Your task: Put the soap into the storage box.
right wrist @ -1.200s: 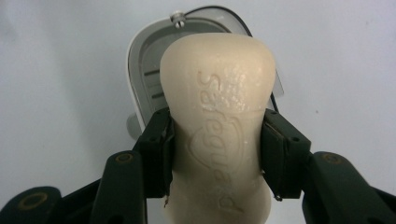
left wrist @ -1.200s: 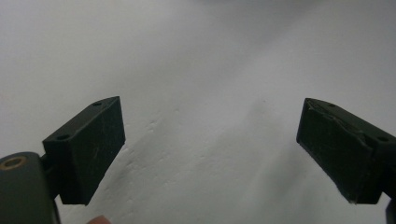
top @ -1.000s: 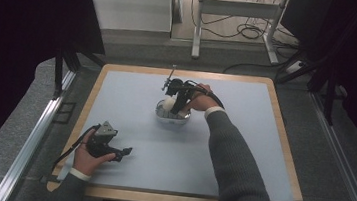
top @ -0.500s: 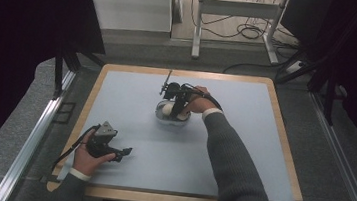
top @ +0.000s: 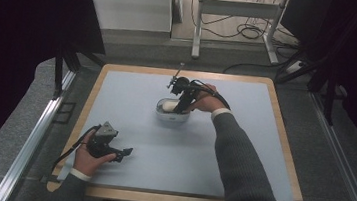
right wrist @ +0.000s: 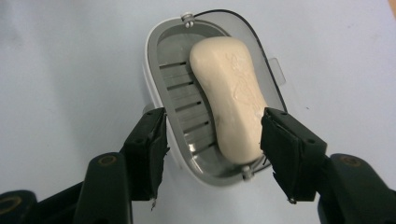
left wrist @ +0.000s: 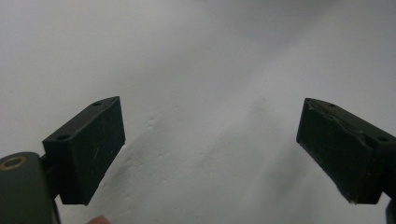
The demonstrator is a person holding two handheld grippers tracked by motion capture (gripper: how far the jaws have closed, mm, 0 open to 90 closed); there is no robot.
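Pale blue mat [top: 130, 105] is lying under my right gripper [right wrist: 212, 140], jaws gaping astride the soap dish [right wrist: 163, 70] holding soap [right wrist: 231, 93]; my left gripper [left wrist: 210, 144] is resting wide apart.

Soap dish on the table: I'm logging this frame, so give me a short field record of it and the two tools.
dish: oval white soap dish with grey slatted insert, on the pale blue mat
contents: cream bar of soap, lying to one side
right tool: open, jaws either side of the dish
left tool: open, nothing between jaws, over bare mat
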